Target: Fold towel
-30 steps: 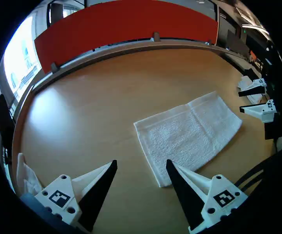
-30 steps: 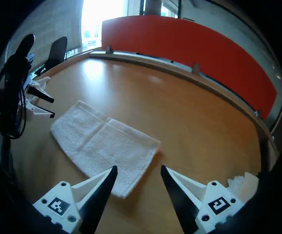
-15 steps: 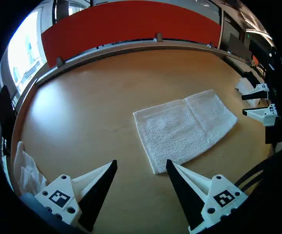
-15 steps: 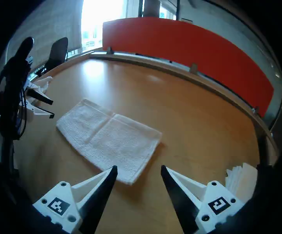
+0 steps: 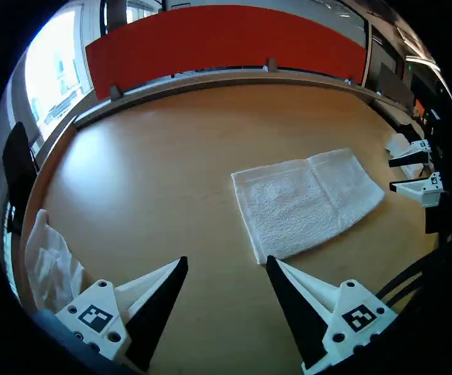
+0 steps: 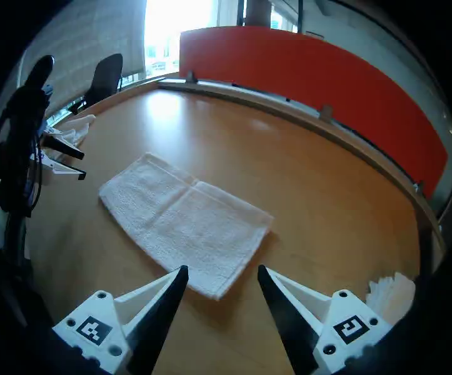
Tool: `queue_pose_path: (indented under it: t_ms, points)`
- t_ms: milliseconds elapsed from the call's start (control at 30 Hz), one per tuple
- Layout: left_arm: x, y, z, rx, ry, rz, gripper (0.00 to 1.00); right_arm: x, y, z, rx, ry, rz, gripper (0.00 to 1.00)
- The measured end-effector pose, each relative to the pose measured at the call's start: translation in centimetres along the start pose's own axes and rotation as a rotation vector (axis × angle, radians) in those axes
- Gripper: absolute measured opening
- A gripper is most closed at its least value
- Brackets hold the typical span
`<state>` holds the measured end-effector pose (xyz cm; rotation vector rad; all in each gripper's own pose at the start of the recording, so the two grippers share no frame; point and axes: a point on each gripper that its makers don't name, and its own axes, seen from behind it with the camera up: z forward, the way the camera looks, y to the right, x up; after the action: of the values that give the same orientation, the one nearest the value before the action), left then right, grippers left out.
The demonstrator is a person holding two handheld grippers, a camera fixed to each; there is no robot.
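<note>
A white towel (image 5: 307, 203), folded into a flat rectangle, lies on the wooden table (image 5: 163, 169). My left gripper (image 5: 226, 259) is open, with its tips just short of the towel's near corner and nothing between them. In the right gripper view the same towel (image 6: 185, 222) lies ahead. My right gripper (image 6: 222, 267) is open, holds nothing, and stands just behind the towel's near edge. Across the towel, each view shows the other gripper: the right gripper (image 5: 413, 172) at the far right, the left gripper (image 6: 63, 159) at the far left.
A crumpled white cloth (image 5: 47, 262) lies at the table's left edge beside my left gripper. A stack of white cloths (image 6: 391, 290) sits beside my right gripper. A red partition (image 5: 226, 44) runs along the table's far side. A dark chair (image 6: 107, 72) stands beyond the corner.
Both grippers have drawn back a little from the towel, so its near corners sit farther from the fingertips. The towel itself lies unchanged. Both grippers stayed open.
</note>
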<state>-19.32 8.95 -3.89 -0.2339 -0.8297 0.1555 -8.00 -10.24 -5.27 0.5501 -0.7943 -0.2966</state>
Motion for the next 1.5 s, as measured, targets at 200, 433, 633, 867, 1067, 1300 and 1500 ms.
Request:
queue_pose_path:
  t_ms: [200, 433, 633, 867, 1067, 1300, 1500]
  points:
    - [-0.6, -1.0, -1.0, 0.026, 0.006, -0.042, 0.93, 0.1, -0.1, 0.4, 0.021, -0.007, -0.023, 0.86]
    - [-1.2, -1.7, -2.1, 0.043, 0.009, -0.069, 0.93, -0.3, -0.2, 0.9, 0.042, -0.022, -0.041, 0.86]
    - [-1.7, -2.3, -2.9, 0.055, 0.009, -0.082, 0.93, -1.3, -0.1, 1.3, 0.053, -0.043, -0.050, 0.86]
    - [-2.5, -2.7, -3.5, 0.063, 0.003, -0.103, 0.93, -3.1, -0.3, 1.5, 0.071, -0.075, -0.051, 0.82]
    - [-3.2, -2.8, -3.9, 0.066, -0.009, -0.111, 0.93, -4.1, -0.1, 1.7, 0.081, -0.104, -0.053, 0.71]
    - [-3.6, -3.0, -4.0, 0.068, -0.012, -0.121, 0.93, -4.7, -0.4, 1.6, 0.120, -0.127, -0.051, 0.52]
    - [-3.6, -3.3, -4.2, 0.071, -0.011, -0.123, 0.93, -5.0, -0.4, 1.7, 0.137, -0.144, -0.069, 0.44]
